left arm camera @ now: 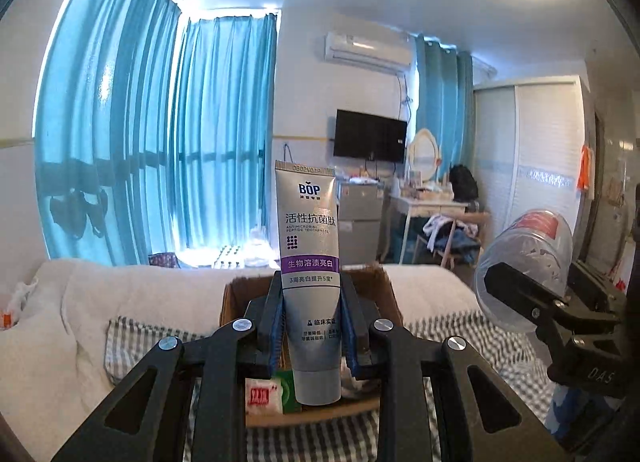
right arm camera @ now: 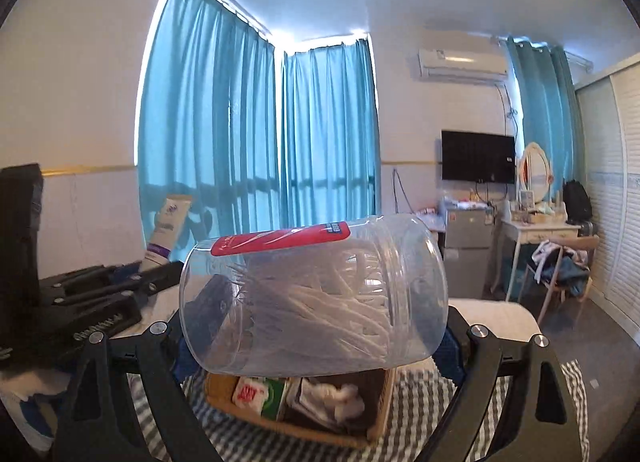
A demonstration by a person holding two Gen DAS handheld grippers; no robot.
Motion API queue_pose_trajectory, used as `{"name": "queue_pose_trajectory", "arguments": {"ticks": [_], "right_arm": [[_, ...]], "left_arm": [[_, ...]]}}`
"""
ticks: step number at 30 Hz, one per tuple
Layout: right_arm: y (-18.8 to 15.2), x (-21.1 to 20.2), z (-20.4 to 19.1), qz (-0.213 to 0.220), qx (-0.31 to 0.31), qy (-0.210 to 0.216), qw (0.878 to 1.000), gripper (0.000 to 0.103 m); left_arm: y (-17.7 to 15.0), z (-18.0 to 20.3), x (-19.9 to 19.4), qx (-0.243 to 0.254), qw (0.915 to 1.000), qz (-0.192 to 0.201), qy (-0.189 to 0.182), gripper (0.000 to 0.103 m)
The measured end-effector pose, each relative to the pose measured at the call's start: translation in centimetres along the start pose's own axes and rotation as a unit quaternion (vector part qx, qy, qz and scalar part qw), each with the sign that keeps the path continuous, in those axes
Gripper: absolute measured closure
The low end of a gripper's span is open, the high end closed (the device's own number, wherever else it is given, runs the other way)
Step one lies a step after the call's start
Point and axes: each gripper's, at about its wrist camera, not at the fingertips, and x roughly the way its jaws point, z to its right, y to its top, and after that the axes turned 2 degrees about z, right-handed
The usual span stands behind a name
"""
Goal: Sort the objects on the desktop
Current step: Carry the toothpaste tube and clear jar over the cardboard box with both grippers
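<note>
The left gripper has its jaws closed on a grey toothpaste tube, held upright (cap end down) above an open cardboard box. The right gripper has its jaws spread wide around a clear plastic jar lying sideways, clamped at both ends, above the same box, which sits on the bed's checked blanket.

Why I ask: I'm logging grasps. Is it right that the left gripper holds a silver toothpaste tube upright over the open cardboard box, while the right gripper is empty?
Not quite. The right gripper isn't empty: the right wrist view shows it clamping a clear plastic jar lying sideways. The left gripper does hold the silver toothpaste tube upright over the open cardboard box.
</note>
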Motion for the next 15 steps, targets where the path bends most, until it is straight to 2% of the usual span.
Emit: {"name": "queue_pose_trajectory", "arguments": {"ticks": [5,10,15], "right_arm": [[-0.9,2.9,0.5,-0.002,0.002,0.014,1.0,0.014],[-4.2,6.0,1.2,-0.023,0.011,0.016,1.0,0.014],[-6.9,9.6,1.5,-0.059,0.01,0.019,0.998,0.014]], "left_arm": [[0.3,-0.9,2.9,0.006,1.0,-0.002,0.005,0.079],[-2.1,-2.2,5.5,-0.003,0.9999,-0.014,0.008,0.079],[-4.2,-2.1,8.1,0.013,0.9995,-0.029,0.007,0.079]]}}
